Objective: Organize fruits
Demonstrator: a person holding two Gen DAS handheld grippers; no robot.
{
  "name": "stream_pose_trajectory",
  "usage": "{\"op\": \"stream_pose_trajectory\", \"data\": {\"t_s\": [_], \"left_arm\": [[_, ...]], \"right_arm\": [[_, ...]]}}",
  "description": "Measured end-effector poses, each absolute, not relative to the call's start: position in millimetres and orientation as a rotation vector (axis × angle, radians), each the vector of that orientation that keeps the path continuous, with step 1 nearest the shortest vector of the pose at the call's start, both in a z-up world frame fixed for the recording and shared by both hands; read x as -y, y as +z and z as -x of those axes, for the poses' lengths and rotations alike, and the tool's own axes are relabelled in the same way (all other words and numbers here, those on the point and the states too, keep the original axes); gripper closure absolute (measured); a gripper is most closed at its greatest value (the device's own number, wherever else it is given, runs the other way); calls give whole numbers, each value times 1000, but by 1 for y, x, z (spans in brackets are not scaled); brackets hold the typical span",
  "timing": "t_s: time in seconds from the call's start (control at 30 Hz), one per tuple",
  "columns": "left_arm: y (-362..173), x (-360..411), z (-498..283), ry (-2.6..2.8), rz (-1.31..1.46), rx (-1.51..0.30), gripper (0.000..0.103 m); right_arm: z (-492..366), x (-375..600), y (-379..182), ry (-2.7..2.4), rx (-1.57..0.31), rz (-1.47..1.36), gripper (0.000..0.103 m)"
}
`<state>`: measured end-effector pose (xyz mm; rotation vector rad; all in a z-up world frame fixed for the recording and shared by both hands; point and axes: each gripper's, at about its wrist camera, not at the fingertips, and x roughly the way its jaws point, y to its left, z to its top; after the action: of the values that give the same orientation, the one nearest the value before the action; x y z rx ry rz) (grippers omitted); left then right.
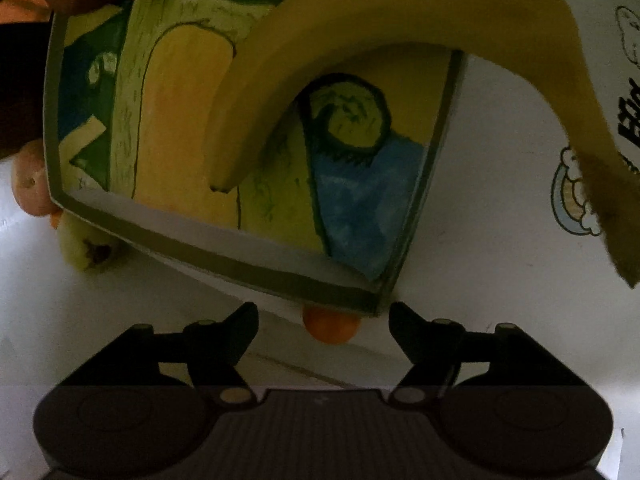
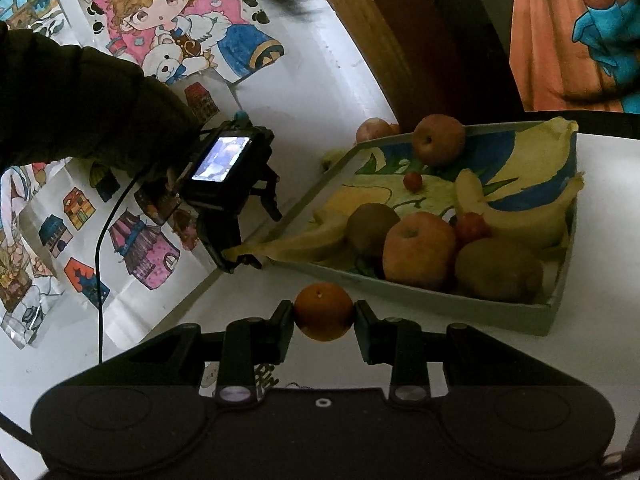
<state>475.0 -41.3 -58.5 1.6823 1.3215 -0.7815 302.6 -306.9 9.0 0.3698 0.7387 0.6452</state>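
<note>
A shallow tray (image 2: 440, 298) with a painted floor holds an apple (image 2: 418, 250), two kiwis (image 2: 498, 270), cherry tomatoes (image 2: 412, 181) and bananas (image 2: 524, 220). My right gripper (image 2: 324, 314) is shut on a small orange (image 2: 324, 308), just in front of the tray's near wall. In the left wrist view a long banana (image 1: 360, 36) lies across the tray (image 1: 224, 252), its stem sticking out over the rim. My left gripper (image 1: 324, 312) stands open at the tray's corner with nothing between its fingers. The orange (image 1: 330, 330) peeks out below that corner.
Another apple (image 2: 438, 140) sits at the tray's far rim and a pale fruit (image 2: 374, 130) lies behind it. More fruit (image 1: 86, 248) lies outside the tray's left side. Coloured drawings (image 2: 172, 20) cover the white table (image 2: 600, 200). A dark sleeve (image 2: 80, 108) holds the left gripper (image 2: 260, 240).
</note>
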Motion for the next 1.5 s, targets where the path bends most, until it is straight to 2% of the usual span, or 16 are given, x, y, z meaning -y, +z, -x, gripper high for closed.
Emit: {"op": "stream_pose_trajectory", "data": {"t_s": [0.1, 0.23, 0.37, 0.53, 0.73, 0.87, 0.9, 0.97, 1.0, 1.03, 1.1, 1.27, 1.37, 1.5], "left_arm": [[-64, 41, -482, -786, -1697, -1343, 30], [-65, 39, -484, -786, -1685, -1385, 44], [-65, 33, -487, -769, -1678, -1414, 50], [-71, 25, -495, -723, -1684, -1450, 79], [-73, 19, -494, -677, -1661, -1447, 88], [-69, 16, -491, -627, -1650, -1388, 88], [-69, 15, -491, -619, -1647, -1380, 84], [-67, 14, -488, -608, -1656, -1334, 66], [-67, 14, -485, -608, -1675, -1296, 44], [-67, 13, -482, -614, -1690, -1262, 38], [-66, 12, -478, -642, -1693, -1252, 42], [-69, 10, -474, -669, -1697, -1234, 42], [-75, 7, -476, -659, -1701, -1250, 48], [-76, 14, -477, -655, -1692, -1273, 64]], "right_arm": [[-304, 305, 7, 645, -731, -385, 68], [-305, 304, 6, 640, -729, -396, 68], [-305, 305, 6, 638, -729, -398, 68], [-306, 305, 5, 638, -730, -399, 68], [-303, 304, 5, 646, -729, -395, 68], [-300, 302, 6, 652, -730, -384, 68], [-299, 302, 7, 654, -730, -381, 68], [-297, 301, 8, 656, -730, -377, 68], [-297, 301, 8, 657, -732, -374, 68], [-296, 300, 8, 659, -733, -371, 68], [-295, 298, 7, 660, -736, -368, 68], [-293, 293, 7, 668, -738, -369, 68], [-293, 291, 8, 668, -737, -368, 68], [-294, 289, 8, 667, -737, -365, 68]]}}
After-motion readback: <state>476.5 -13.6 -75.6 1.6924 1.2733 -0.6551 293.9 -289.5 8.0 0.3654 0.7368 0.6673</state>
